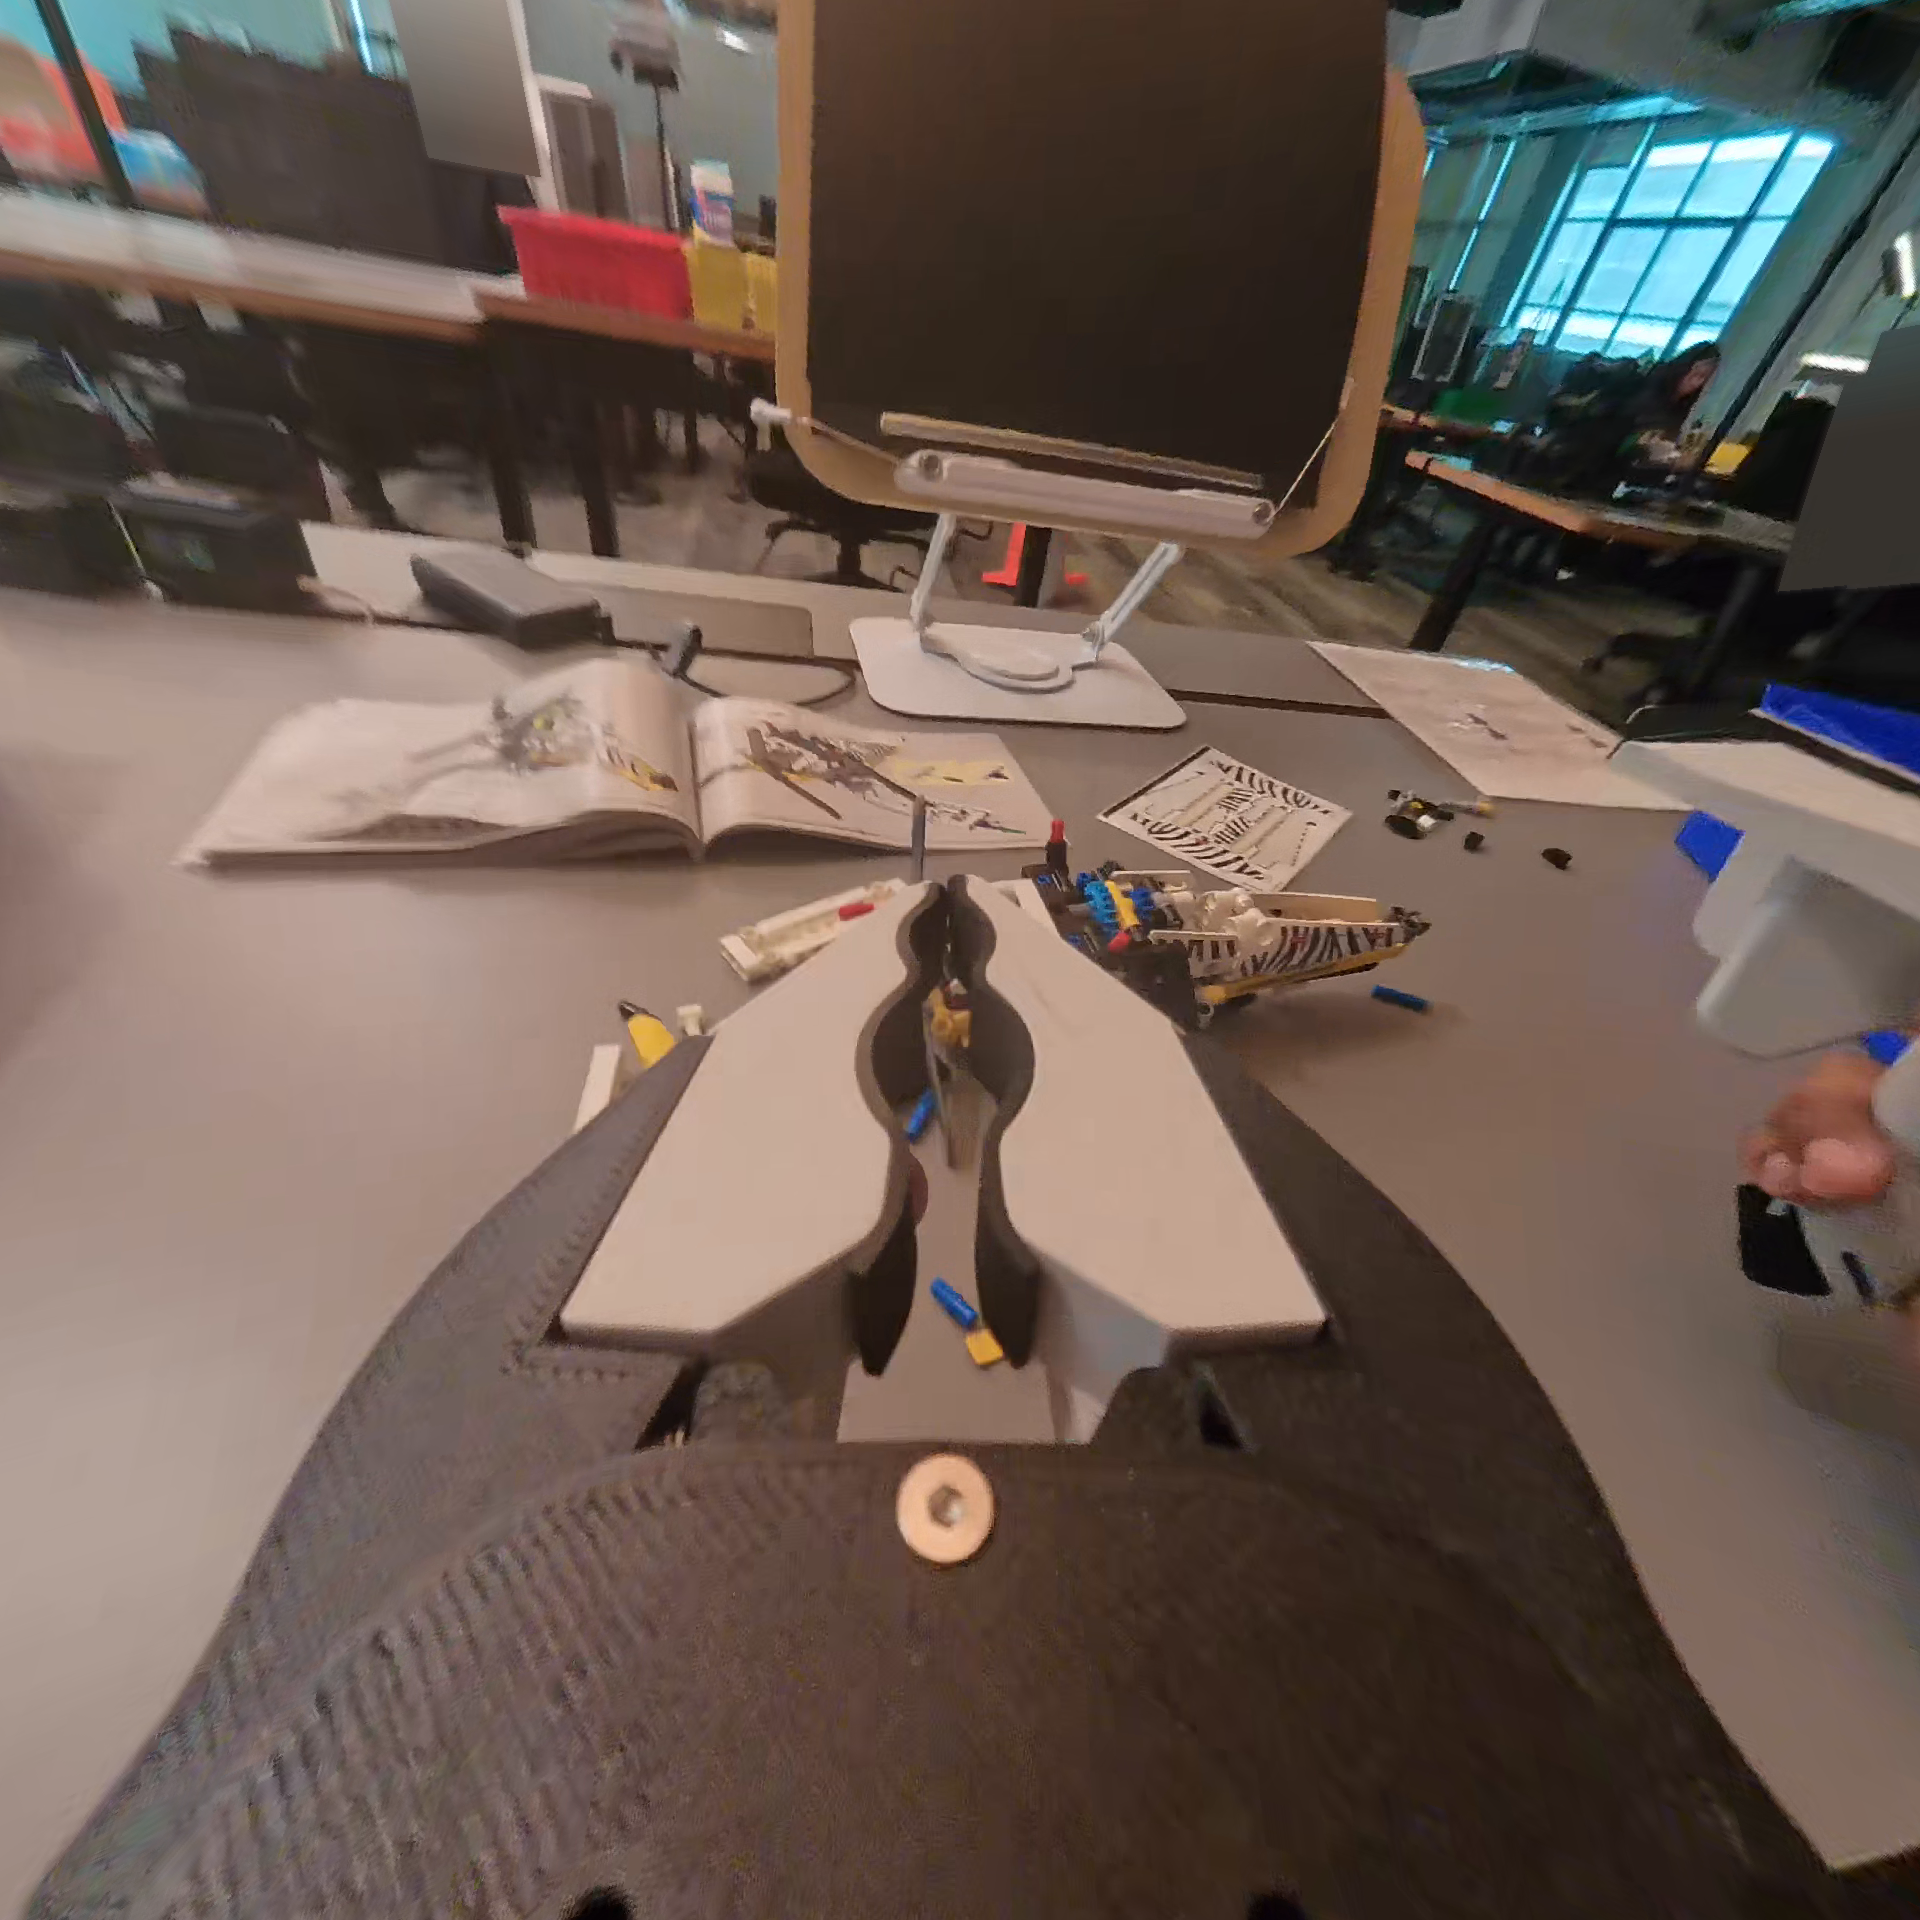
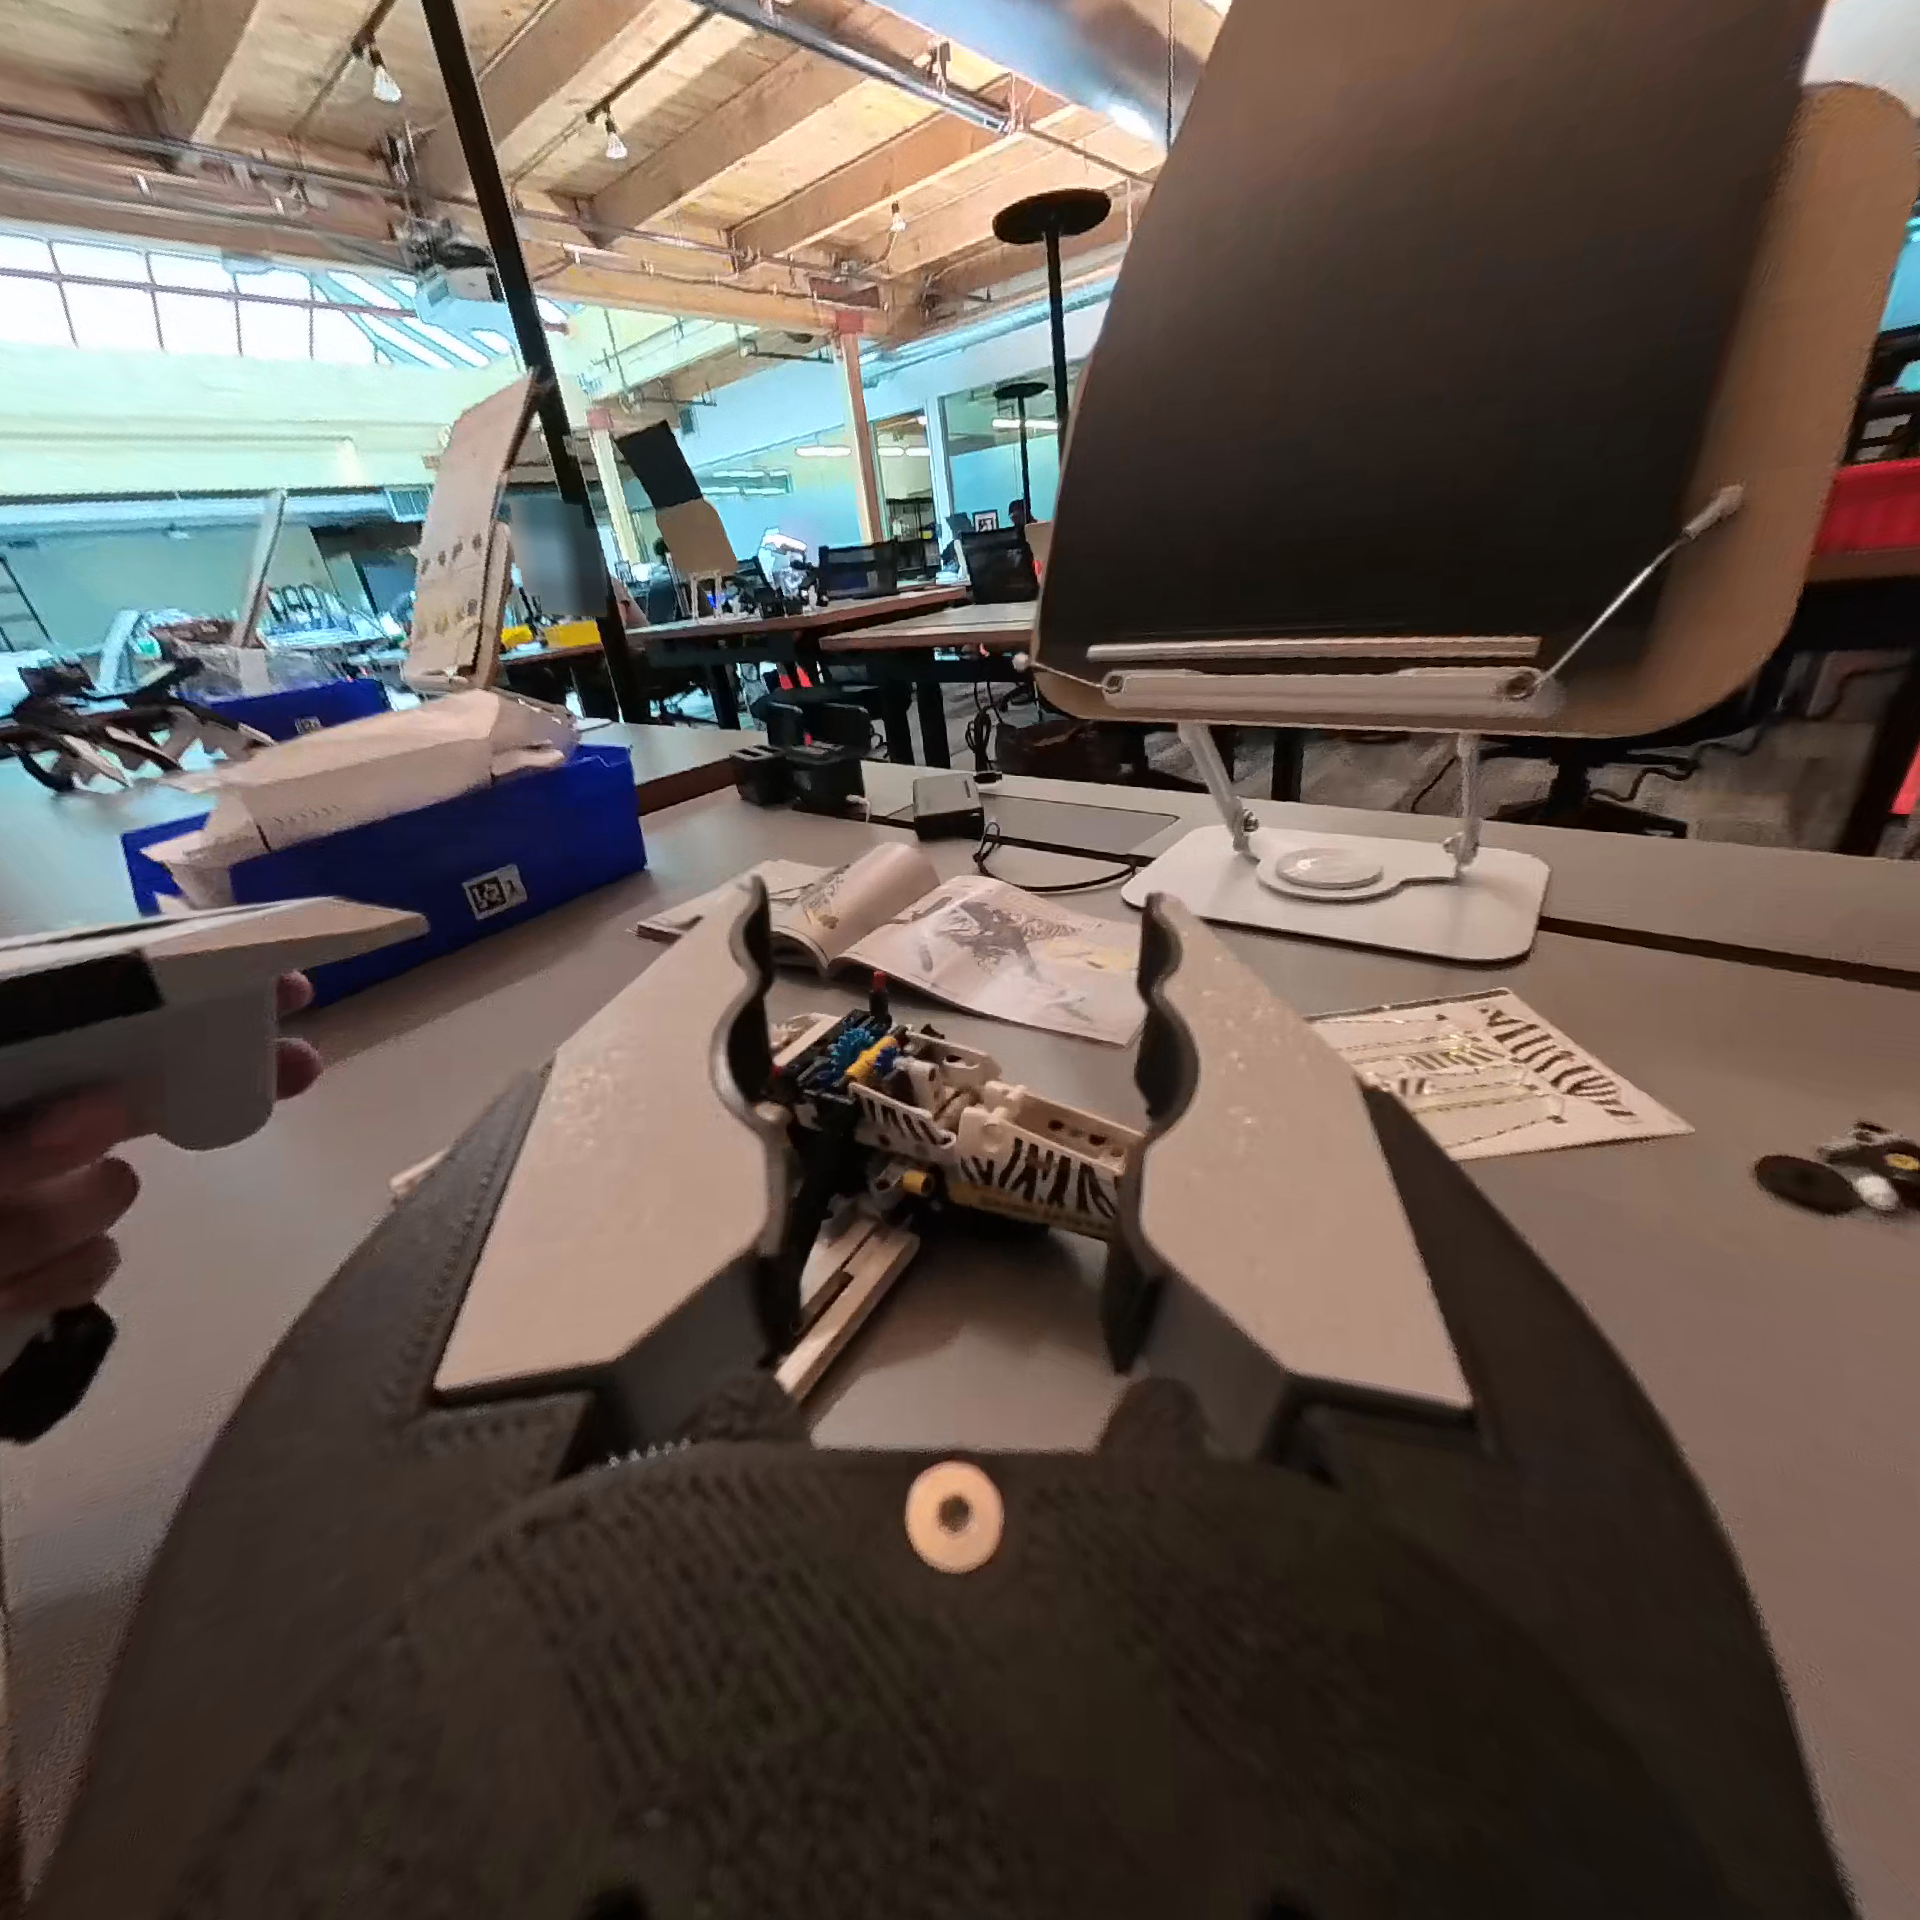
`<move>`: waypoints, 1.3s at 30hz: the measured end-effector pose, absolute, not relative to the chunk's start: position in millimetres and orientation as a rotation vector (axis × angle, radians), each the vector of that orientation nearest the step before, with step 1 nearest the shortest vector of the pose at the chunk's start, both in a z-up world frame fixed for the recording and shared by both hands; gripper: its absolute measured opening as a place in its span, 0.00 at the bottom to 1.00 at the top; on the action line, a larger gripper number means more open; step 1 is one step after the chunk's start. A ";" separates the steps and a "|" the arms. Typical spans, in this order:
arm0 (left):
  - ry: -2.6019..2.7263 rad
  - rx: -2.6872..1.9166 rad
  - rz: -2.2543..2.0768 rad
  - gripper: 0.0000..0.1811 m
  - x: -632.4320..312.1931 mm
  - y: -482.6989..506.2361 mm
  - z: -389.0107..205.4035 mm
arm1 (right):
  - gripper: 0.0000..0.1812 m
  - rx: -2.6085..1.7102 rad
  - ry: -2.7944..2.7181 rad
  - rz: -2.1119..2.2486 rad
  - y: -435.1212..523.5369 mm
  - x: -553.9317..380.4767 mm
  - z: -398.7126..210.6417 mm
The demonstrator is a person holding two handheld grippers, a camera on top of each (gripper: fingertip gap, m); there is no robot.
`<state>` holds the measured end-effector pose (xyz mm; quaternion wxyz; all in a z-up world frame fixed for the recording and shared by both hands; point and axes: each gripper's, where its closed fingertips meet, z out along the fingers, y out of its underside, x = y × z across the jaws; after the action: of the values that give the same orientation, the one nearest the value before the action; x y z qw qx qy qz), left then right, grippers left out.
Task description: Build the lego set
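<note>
The partly built lego model [image 1: 1257, 935], with zebra-striped white panels and blue and yellow gears, lies on the grey table [image 1: 312, 1039]. My left gripper [image 1: 948, 891] is shut on a thin grey rod [image 1: 920, 831] that sticks up past its tips, just left of the model. A small yellow and dark red part [image 1: 948, 1023] shows in the gap between its fingers. My right gripper [image 2: 956, 914] is open, its fingers on either side of the model [image 2: 987, 1132]; touching or not, I cannot tell. A white beam [image 2: 852, 1299] lies under the model's near end.
An open instruction booklet [image 1: 623, 779], a striped sticker sheet [image 1: 1226, 816] and a tablet on a stand [image 1: 1018, 675] lie behind the model. Loose blue pins [image 1: 951, 1299], a white beam assembly [image 1: 800, 925] and small black parts [image 1: 1423, 816] are scattered. A blue bin [image 2: 436, 852] stands left. To reach the white beam assembly [image 1: 800, 925] in a straight line is about 15 cm for my left fingers, about 25 cm for my right.
</note>
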<state>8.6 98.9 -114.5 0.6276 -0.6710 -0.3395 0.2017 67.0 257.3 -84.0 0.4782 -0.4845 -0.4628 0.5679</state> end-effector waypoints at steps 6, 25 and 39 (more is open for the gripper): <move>-0.762 -1.593 0.448 0.00 13.0 106.3 -124.5 | 0.39 -1.244 -1.208 1.472 243.9 54.2 -89.0; -0.688 -1.695 0.244 0.14 23.1 118.8 -147.5 | 0.41 -1.235 -1.355 1.244 230.8 60.7 -136.4; -0.456 -2.188 -0.178 0.19 48.1 126.4 -209.8 | 0.21 -0.898 -1.270 1.062 269.5 121.8 -130.0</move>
<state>48.1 126.4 -209.8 0.4349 -0.8788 -0.1831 -0.0714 121.8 269.5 -130.0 0.5887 -0.3854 -0.5452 0.4558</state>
